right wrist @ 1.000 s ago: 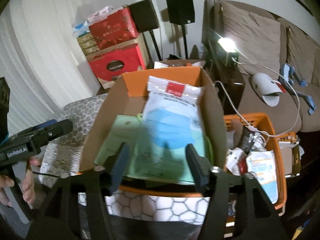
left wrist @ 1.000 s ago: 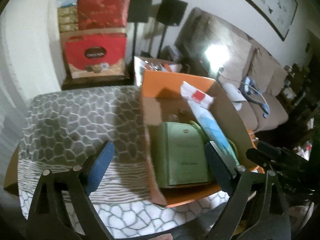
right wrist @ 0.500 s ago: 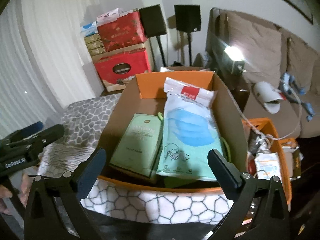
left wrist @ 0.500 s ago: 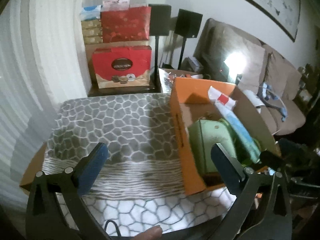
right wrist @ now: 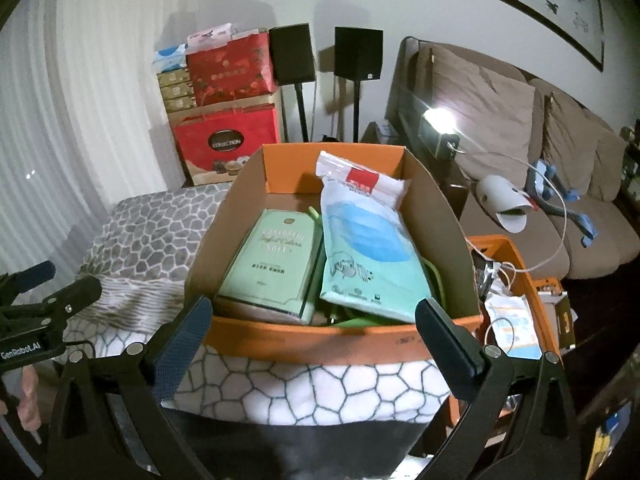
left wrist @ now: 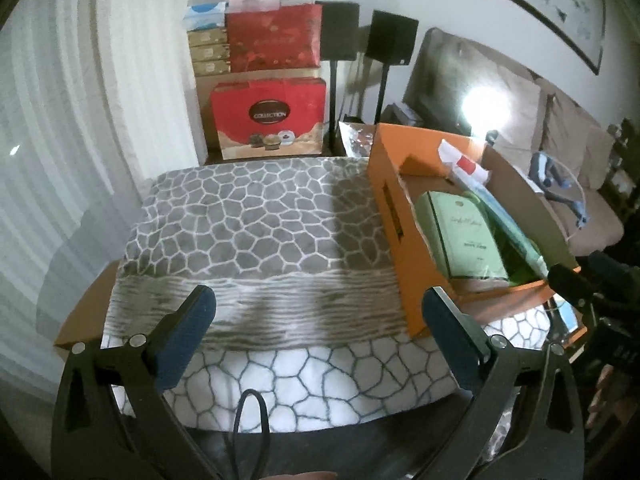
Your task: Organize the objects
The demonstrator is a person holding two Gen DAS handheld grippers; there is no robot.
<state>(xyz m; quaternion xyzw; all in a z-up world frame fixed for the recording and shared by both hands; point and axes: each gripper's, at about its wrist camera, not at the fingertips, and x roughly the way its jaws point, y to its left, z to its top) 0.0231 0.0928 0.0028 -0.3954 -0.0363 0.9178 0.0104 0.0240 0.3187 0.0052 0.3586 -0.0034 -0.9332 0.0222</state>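
An orange cardboard box (right wrist: 340, 336) stands on the right part of the table and also shows in the left wrist view (left wrist: 404, 256). Inside lie a light green box (right wrist: 272, 260), also in the left wrist view (left wrist: 464, 236), and a blue and white pack of face masks (right wrist: 368, 248) leaning on the far wall. My right gripper (right wrist: 314, 334) is open and empty, just in front of the box's near wall. My left gripper (left wrist: 320, 322) is open and empty over the table's front edge, left of the box.
A grey and white pebble-pattern cloth (left wrist: 256, 232) covers the table. An orange crate (right wrist: 532, 312) of small packets sits right of the box. Red gift boxes (left wrist: 268, 116) and two speakers on stands (right wrist: 356, 56) stand behind. A brown sofa (right wrist: 520, 152) runs along the right.
My right gripper opened, left the mask pack in the box and pulled back. My left gripper also pulled back and shifted left, away from the box.
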